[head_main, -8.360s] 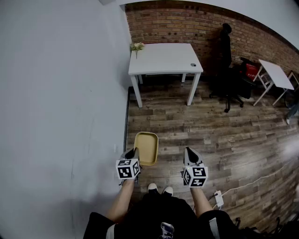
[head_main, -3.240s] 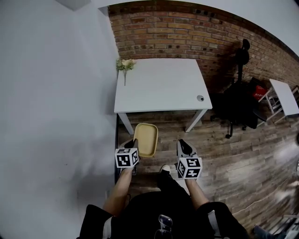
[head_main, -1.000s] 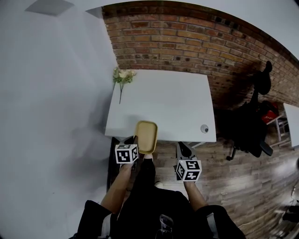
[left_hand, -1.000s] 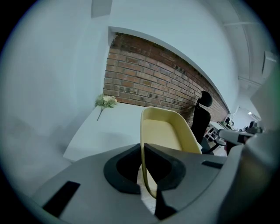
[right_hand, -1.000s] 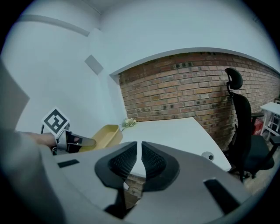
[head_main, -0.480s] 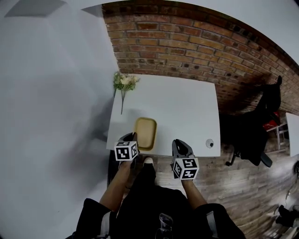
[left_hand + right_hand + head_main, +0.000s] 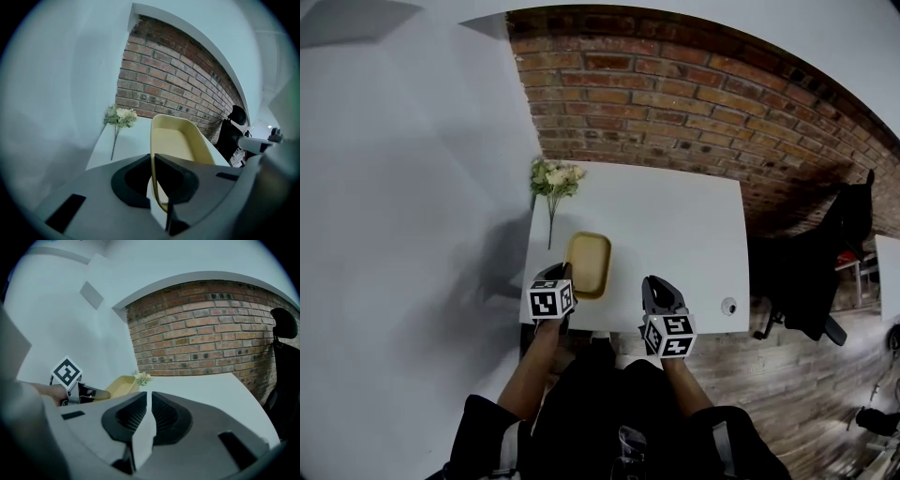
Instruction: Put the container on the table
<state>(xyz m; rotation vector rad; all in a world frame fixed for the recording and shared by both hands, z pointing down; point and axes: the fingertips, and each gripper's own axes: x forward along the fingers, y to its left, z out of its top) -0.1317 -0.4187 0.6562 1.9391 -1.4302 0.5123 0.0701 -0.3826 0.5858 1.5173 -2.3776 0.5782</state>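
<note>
A shallow yellow container (image 7: 587, 263) hangs over the near left part of the white table (image 7: 675, 234). My left gripper (image 7: 559, 277) is shut on the container's near rim. In the left gripper view the thin yellow rim (image 7: 153, 180) runs between the closed jaws and the container (image 7: 176, 140) stretches ahead. My right gripper (image 7: 654, 289) is shut with nothing in it, over the table's front edge. In the right gripper view the container (image 7: 118, 386) and the left gripper's marker cube (image 7: 65, 373) show at the left.
A bunch of pale flowers (image 7: 553, 180) lies at the table's far left corner, beside the grey wall. A small round object (image 7: 728, 306) sits at the near right corner. A brick wall (image 7: 694, 103) stands behind the table. A black office chair (image 7: 834, 253) is at the right.
The person has walked up to the table. Both grippers and the held container have come forward from over the floor to over the table's front part.
</note>
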